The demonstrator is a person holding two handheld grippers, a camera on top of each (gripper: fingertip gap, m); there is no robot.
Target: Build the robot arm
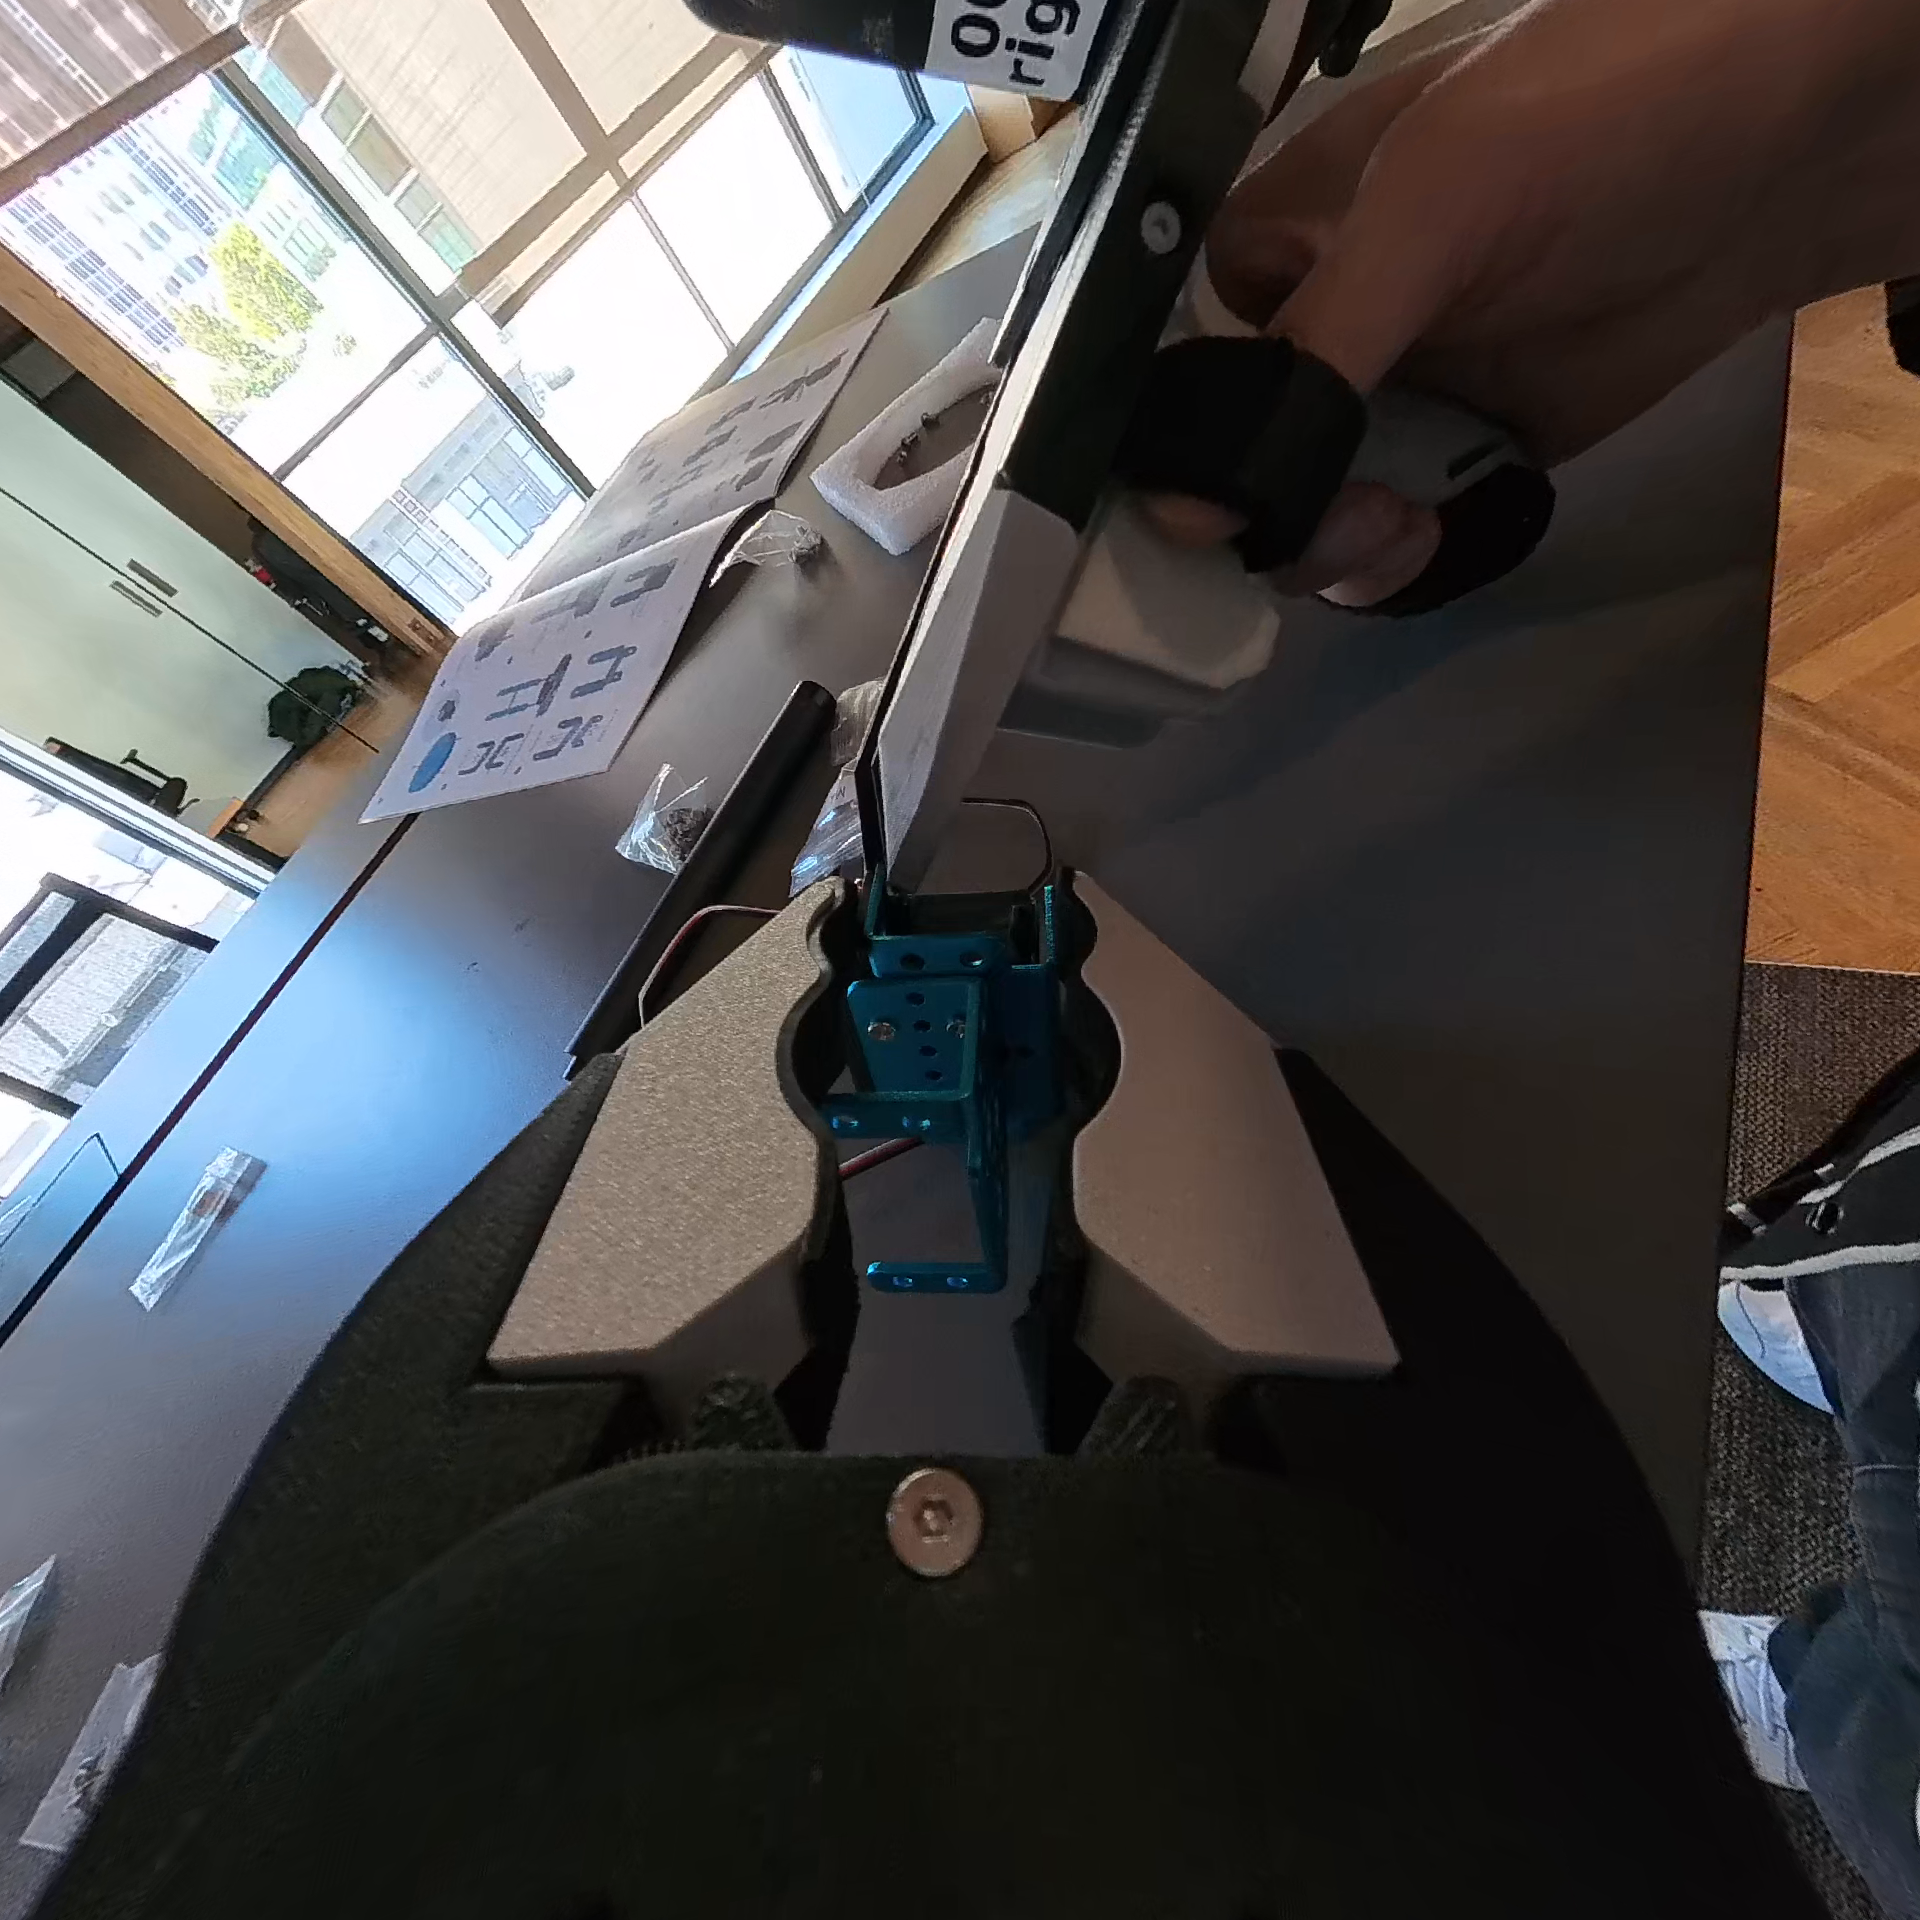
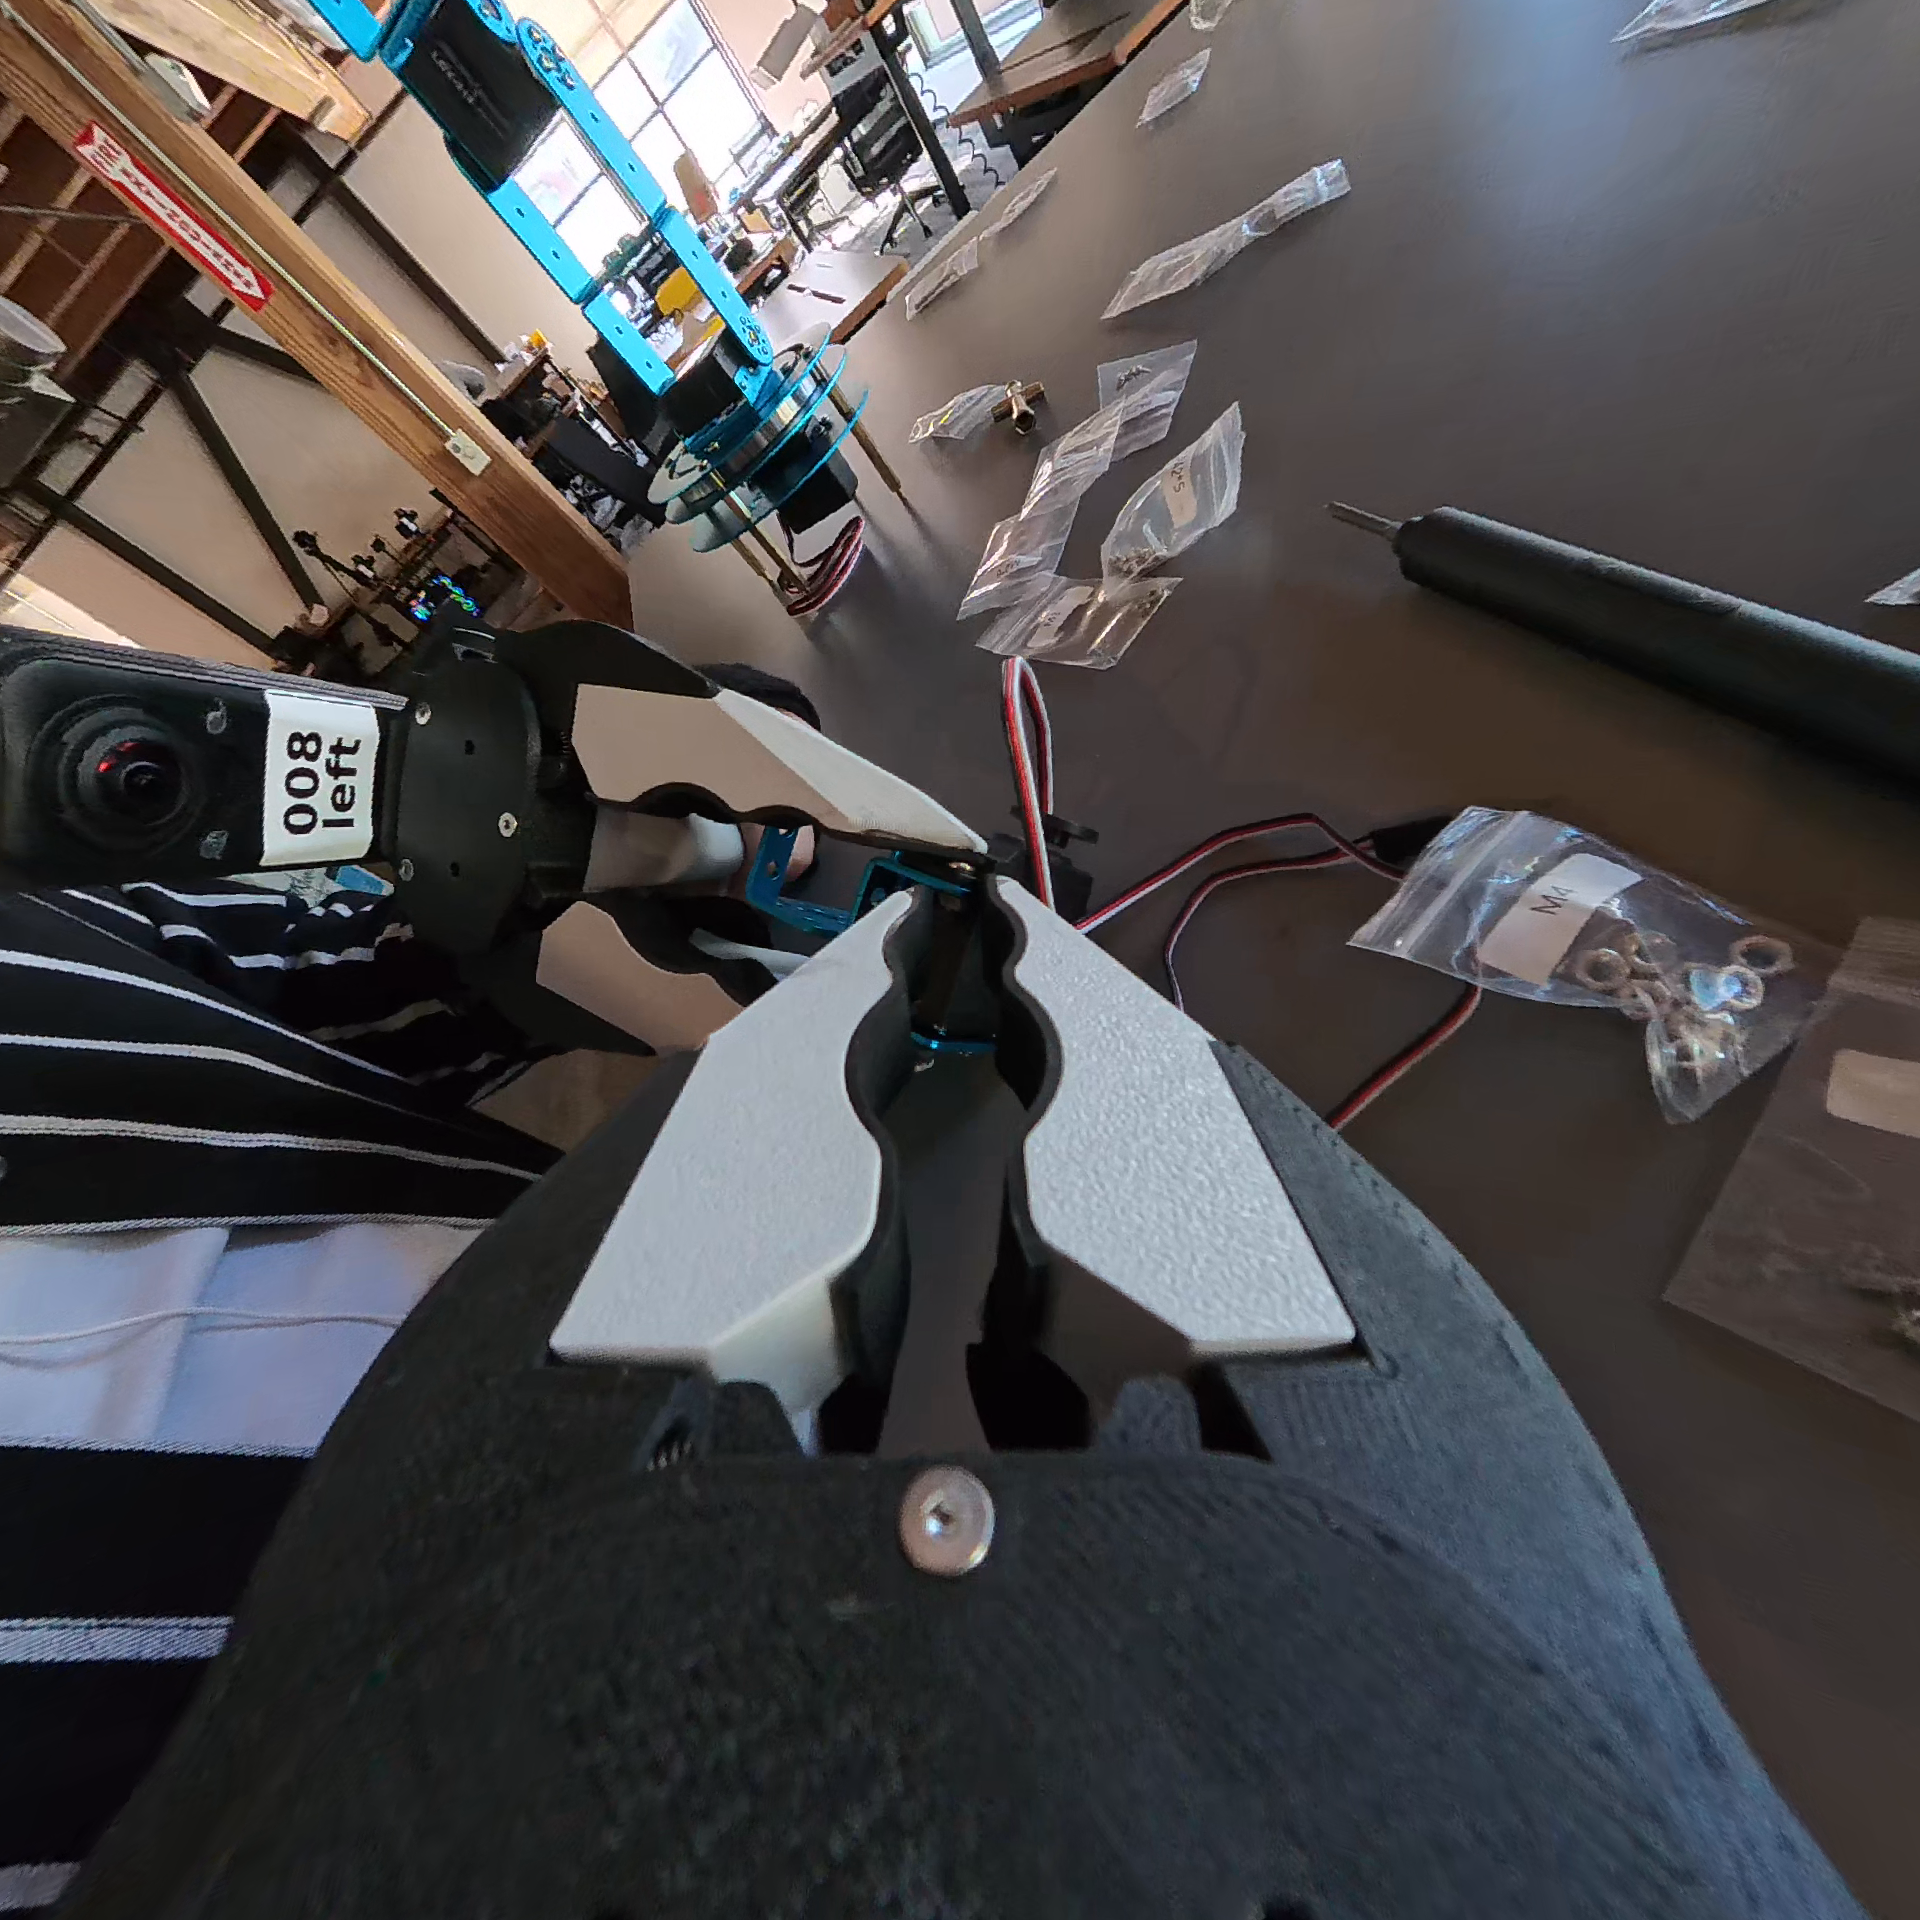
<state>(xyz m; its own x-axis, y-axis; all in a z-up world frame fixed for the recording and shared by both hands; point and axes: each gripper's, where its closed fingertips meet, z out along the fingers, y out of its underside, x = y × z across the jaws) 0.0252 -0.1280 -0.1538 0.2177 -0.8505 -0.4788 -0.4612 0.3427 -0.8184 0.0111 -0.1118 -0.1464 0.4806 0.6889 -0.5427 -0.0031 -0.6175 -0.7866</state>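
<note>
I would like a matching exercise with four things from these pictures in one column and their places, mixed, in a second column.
Things:
1. blue perforated metal bracket
2. long black cylindrical tool
3. open white instruction booklet
4. clear plastic bag of metal washers

Places:
A. lying flat near the window
B. between the left tongs
C. beside the red, white and black wires
D. alone on the dark table, past the small bags

Pairs: 1-B, 2-D, 3-A, 4-C

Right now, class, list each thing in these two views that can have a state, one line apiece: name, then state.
left gripper: jaws shut on the blue bracket assembly.
right gripper: jaws shut on the same assembly, from the other side.
blue bracket assembly: held off the table between both grippers.
servo wires: trailing loose onto the table.
booklet: lying open.
washer bag: lying flat; seal unclear.
</note>
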